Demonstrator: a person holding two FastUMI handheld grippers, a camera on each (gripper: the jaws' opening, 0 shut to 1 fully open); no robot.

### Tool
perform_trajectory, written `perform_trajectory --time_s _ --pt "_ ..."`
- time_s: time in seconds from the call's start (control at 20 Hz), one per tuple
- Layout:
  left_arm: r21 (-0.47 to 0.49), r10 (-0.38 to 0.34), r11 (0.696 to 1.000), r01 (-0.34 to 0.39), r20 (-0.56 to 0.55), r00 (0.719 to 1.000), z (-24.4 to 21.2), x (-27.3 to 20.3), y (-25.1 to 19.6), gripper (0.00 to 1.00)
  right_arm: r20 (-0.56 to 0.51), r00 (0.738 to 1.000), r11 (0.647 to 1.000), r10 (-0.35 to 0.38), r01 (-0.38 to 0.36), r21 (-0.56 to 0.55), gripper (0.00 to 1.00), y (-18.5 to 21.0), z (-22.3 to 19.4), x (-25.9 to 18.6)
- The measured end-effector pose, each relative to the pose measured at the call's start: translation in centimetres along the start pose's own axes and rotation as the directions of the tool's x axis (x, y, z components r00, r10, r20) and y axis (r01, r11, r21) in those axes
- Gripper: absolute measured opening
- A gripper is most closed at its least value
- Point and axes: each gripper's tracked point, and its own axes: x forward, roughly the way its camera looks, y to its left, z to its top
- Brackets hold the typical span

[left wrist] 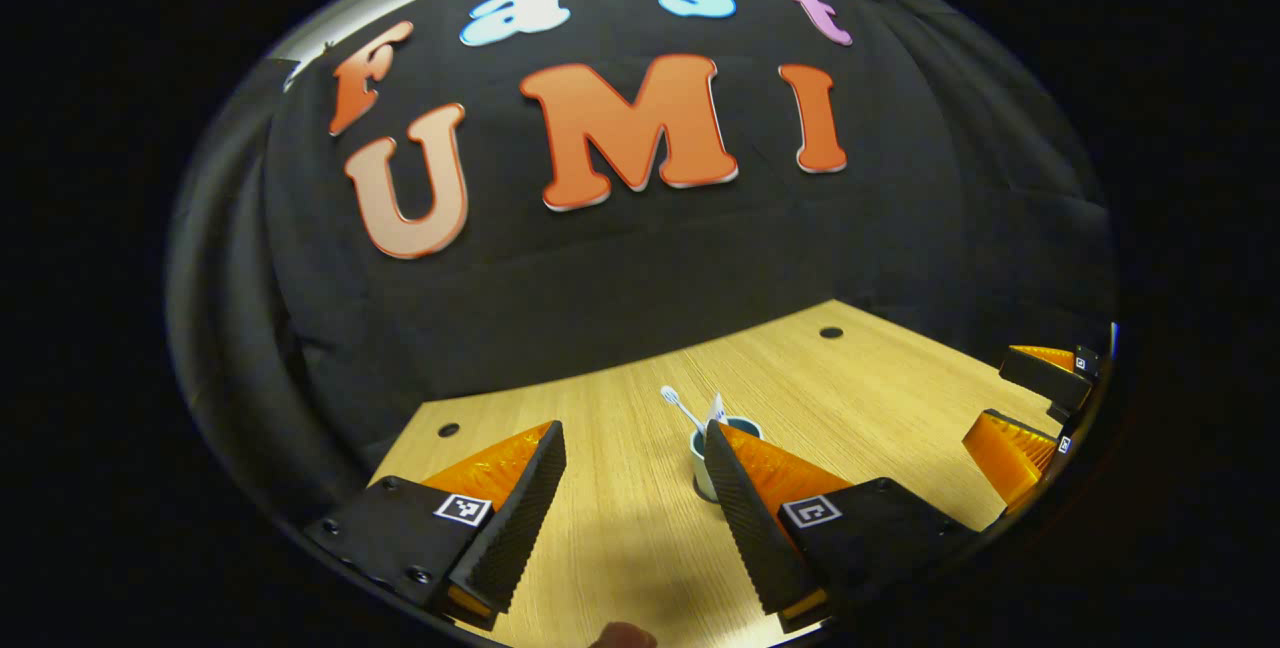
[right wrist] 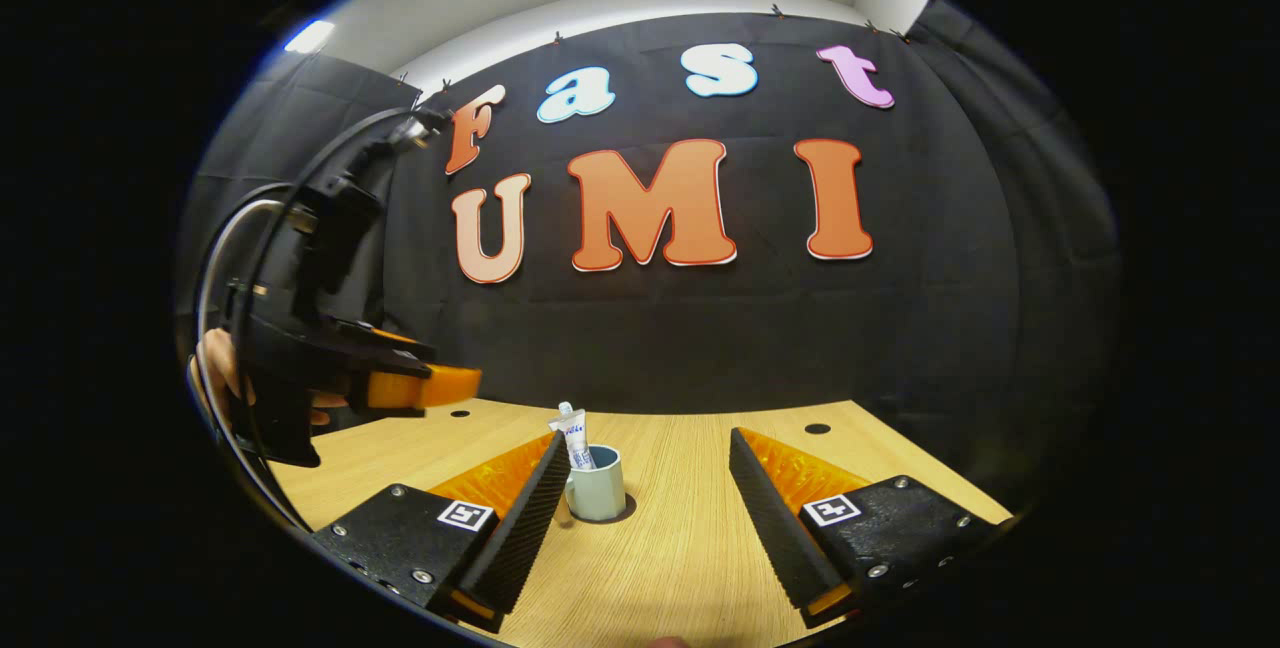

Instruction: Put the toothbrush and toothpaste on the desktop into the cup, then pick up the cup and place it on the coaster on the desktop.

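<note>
You have one cup [right wrist: 598,490] on the counter [right wrist: 680,548], standing upright, and it holds one toothbrush [left wrist: 681,408] and one toothpaste tube [right wrist: 574,436], both upright and leaning slightly. In the right gripper view the tube rises above the rim; the toothbrush cannot be made out there. In the left gripper view the brush head shows clearly, while the tube is a pale sliver beside it.

Two tools are present. Your left tool [left wrist: 632,498] hangs over the counter with its jaws spread wide, pinching nothing; its right-hand finger covers part of the cup in that view. Your right tool [right wrist: 642,503] is likewise spread and empty, with the cup just beside its left-hand finger, whether touching cannot be told. Each tool also appears at the edge of the other's view, cut off; a hand [right wrist: 215,373] grips the left one.

Two round holes [left wrist: 831,333] show in the counter near the wall. The tube carries print too small to read. Each finger bears a square marker tag [right wrist: 466,515].
</note>
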Motion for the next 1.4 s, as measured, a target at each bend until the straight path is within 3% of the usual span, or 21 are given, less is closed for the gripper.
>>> perform_trajectory --time_s 0.15,0.35,0.65,1.0,1.05,1.1,1.4 --pt "-0.061 0.079 0.996 -0.072 0.114 0.990 0.8 0.1 0.8 0.89 0.048 0.999 1.000 -0.013 0.013 0.007 0.97 0.5 1.9 0.6" --pt "-0.139 0.125 0.986 -0.096 0.220 0.967 2.2 -0.3 1.2 0.89 0.092 0.995 0.999 -0.038 0.036 0.022 0.96 0.7 3.4 0.9" --pt "-0.170 0.220 0.971 -0.170 0.343 0.913 3.5 -1.1 2.3 0.87 0.115 0.993 0.999 -0.037 0.040 -0.029 0.96 1.5 3.5 1.1" --pt "-0.188 0.232 0.966 -0.180 0.313 0.921 2.2 -1.6 2.7 0.87 0.118 0.993 0.995 -0.012 0.023 -0.095 0.96 2.5 3.1 0.5" --pt "-0.181 0.235 0.966 -0.185 0.314 0.920 2.0 -1.8 2.8 0.87 0.122 0.993 0.995 -0.007 0.019 -0.097 1.00 2.6 3.2 0.5" --pt "-0.177 0.239 0.966 -0.190 0.321 0.917 2.1 -1.8 2.9 0.90 0.121 0.993 0.995 -0.003 0.014 -0.097 0.96 2.8 3.2 0.5" --pt "-0.155 0.243 0.967 -0.201 0.338 0.909 2.6 -2.1 2.6 0.87 0.124 0.992 0.995 -0.001 0.013 -0.097 0.97 3.4 2.1 0.5"
